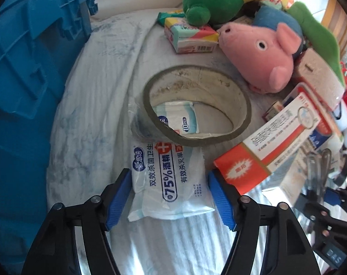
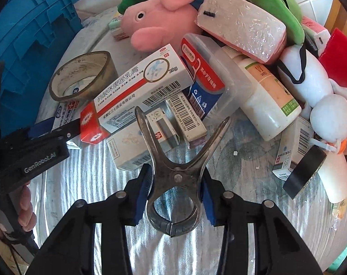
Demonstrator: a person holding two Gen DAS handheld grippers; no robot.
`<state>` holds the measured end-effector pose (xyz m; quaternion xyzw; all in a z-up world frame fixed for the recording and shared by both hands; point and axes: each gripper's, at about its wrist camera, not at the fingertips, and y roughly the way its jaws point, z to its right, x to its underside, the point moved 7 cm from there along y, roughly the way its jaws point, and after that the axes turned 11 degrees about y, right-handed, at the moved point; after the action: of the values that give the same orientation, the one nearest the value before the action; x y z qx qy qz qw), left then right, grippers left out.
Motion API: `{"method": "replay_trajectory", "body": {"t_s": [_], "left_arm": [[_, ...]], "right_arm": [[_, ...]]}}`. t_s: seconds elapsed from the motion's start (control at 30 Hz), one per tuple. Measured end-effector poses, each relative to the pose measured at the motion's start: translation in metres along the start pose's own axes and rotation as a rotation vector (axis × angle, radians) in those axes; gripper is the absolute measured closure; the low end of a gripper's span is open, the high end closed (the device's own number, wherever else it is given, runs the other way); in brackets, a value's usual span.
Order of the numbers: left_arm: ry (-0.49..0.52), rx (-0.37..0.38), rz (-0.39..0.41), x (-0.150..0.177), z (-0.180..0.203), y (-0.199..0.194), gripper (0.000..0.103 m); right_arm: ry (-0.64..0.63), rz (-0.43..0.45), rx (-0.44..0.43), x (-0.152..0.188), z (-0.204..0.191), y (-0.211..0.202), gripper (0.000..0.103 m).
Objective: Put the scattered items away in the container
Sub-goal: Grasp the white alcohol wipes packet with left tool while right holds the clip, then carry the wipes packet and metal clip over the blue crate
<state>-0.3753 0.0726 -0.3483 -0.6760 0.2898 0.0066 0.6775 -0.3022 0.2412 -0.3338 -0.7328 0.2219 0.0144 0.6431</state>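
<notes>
Fingers of my left gripper [image 1: 169,197] stood apart, straddling the wipes pack [image 1: 171,181] pinned under the tape roll [image 1: 196,105]; I judged a sideways slide wiser than lifting. My right gripper [image 2: 175,197] was clamped on the metal clip [image 2: 173,174]. Blue crate [image 1: 24,68] waited left.

On my feeds I see a pale, blue-mottled cloth [image 1: 100,96] spread over the surface, a shiny ribbed silver mat [image 2: 86,176] lying nearer the cameras, wooden slats [image 1: 334,20] at the far right edge, and white tiles [image 2: 315,0] behind the pile.
</notes>
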Motion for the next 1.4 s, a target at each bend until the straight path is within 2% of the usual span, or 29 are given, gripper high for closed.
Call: {"method": "replay_trajectory", "body": {"t_s": [0.07,0.23,0.37,0.63,0.8,1.0,1.2,1.4], "left_arm": [[-0.005,-0.002,0.022,0.0,0.0,0.001,0.032],[-0.016,-0.004,0.013,0.006,0.002,-0.005,0.046],[-0.009,-0.002,0.001,0.02,0.007,-0.015,0.048],[0.013,-0.013,0.046,0.041,0.017,-0.054,0.052],[0.022,-0.024,0.114,0.042,0.022,-0.089,0.053],[0.027,-0.042,0.198,0.025,0.029,-0.121,0.053],[0.043,-0.052,0.292,0.007,0.041,-0.168,0.053],[0.058,-0.078,0.397,-0.008,0.05,-0.217,0.053]], "right_arm": [[-0.002,-0.001,0.0,-0.001,0.002,0.0,0.062],[-0.047,0.007,0.038,-0.001,0.0,-0.002,0.062],[-0.056,0.015,0.036,0.004,-0.002,-0.01,0.062],[-0.053,0.047,-0.003,0.011,-0.001,-0.04,0.063],[-0.051,0.105,-0.025,0.004,0.0,-0.068,0.063],[-0.062,0.188,-0.044,0.007,-0.013,-0.088,0.063],[-0.095,0.29,-0.065,-0.013,-0.023,-0.127,0.063],[-0.144,0.414,-0.094,-0.031,-0.037,-0.185,0.063]]}}
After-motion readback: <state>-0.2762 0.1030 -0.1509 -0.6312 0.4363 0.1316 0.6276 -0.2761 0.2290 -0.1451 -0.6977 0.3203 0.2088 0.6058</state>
